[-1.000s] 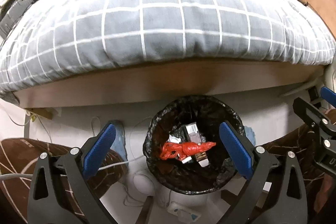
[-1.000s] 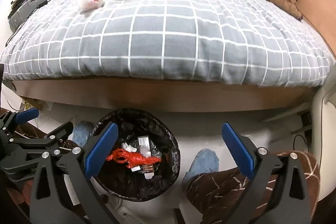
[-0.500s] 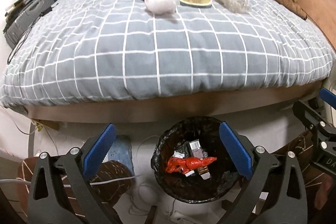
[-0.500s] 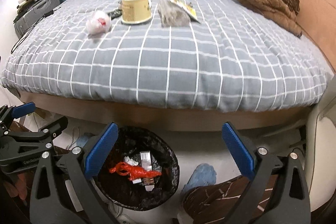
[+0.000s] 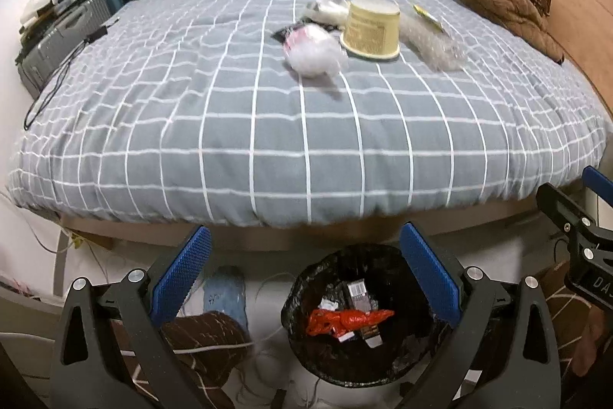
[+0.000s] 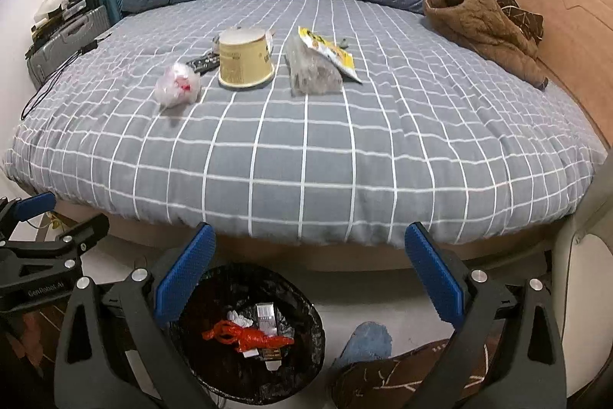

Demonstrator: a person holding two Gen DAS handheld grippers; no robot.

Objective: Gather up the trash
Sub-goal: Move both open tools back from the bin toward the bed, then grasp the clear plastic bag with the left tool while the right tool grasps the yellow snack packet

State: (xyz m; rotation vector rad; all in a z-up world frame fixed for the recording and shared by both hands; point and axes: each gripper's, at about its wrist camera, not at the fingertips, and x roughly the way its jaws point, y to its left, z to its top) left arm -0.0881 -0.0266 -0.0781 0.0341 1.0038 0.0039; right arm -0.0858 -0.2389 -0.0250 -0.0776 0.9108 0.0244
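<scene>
Both your left gripper and right gripper hang spread and empty above the lined bin, short of the bed edge; bare duvet separates it from the paper cup.

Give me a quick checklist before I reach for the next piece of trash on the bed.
1. Left gripper free: ok, open, nothing between the pads.
2. Right gripper free: ok, open and not holding anything.
3. Trash left on the bed: ok, white crumpled bag, paper cup upside down, clear bag and yellow wrapper lie together in the middle of the blanket.
4. Path to them: ok, bare blanket between the grippers and the trash.
5. Bin ready: ok, on the floor by the bed edge, red wrapper inside, room left.
6. Cup has nothing inside: cannot tell, mouth faces down.
</scene>
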